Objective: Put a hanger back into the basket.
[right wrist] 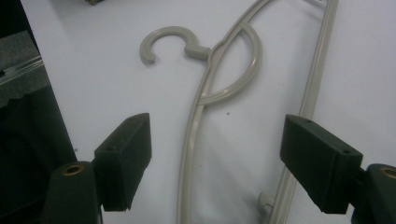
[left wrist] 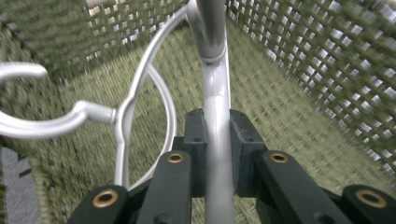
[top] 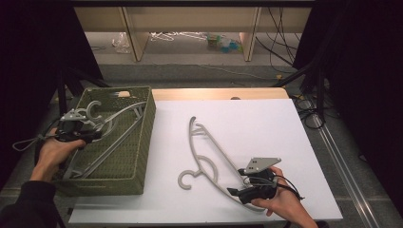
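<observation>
While the high view places the left gripper (top: 90,135) over the green basket (top: 142,142), its own view reveals the jaws clenched on a silver hanger (left wrist: 217,116) inside, hook to their left. Beige, thin and curved, the second hanger (right wrist: 205,93) lies between the right gripper's (right wrist: 217,158) wide-spread jaws, ungrasped, on the white table (top: 266,123). Beyond stand wooden shelves (top: 190,19) and cables.

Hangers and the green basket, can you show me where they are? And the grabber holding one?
Hanger in the basket (left wrist: 217,116), left gripper view, on its bar between the pads.
Hanger on the table (top: 211,152), high view, on its curved arm.
Green basket (top: 142,137), high view, on its right wall.
Left gripper (left wrist: 217,154), left gripper view, between its fingertips.
</observation>
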